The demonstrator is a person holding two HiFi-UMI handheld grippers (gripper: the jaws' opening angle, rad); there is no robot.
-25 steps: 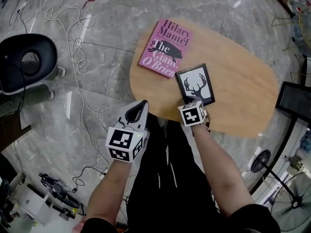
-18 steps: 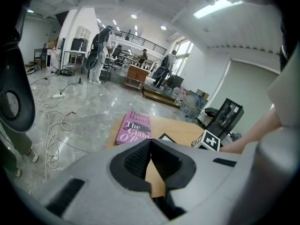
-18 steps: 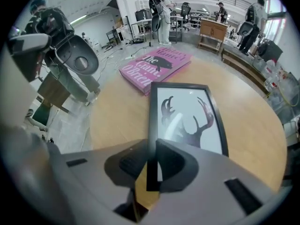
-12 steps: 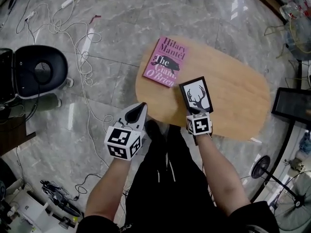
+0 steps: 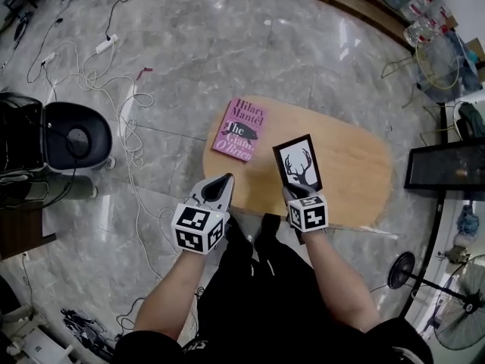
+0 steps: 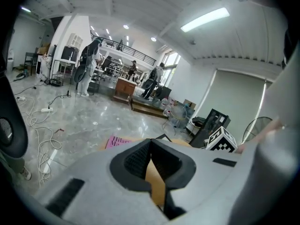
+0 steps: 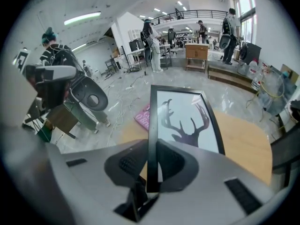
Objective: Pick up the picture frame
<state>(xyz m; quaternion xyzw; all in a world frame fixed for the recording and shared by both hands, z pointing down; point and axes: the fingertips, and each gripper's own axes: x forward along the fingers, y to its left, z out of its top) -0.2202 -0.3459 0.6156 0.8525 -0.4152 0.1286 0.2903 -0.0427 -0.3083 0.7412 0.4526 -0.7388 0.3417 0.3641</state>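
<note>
One picture frame, one pink book, one wooden table

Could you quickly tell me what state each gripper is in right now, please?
Left gripper: closed, nothing between its fingers.
Right gripper: closed on the picture frame.

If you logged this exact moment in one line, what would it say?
right gripper: shut on picture frame, held over table | left gripper: shut, empty | book: flat on table
</note>
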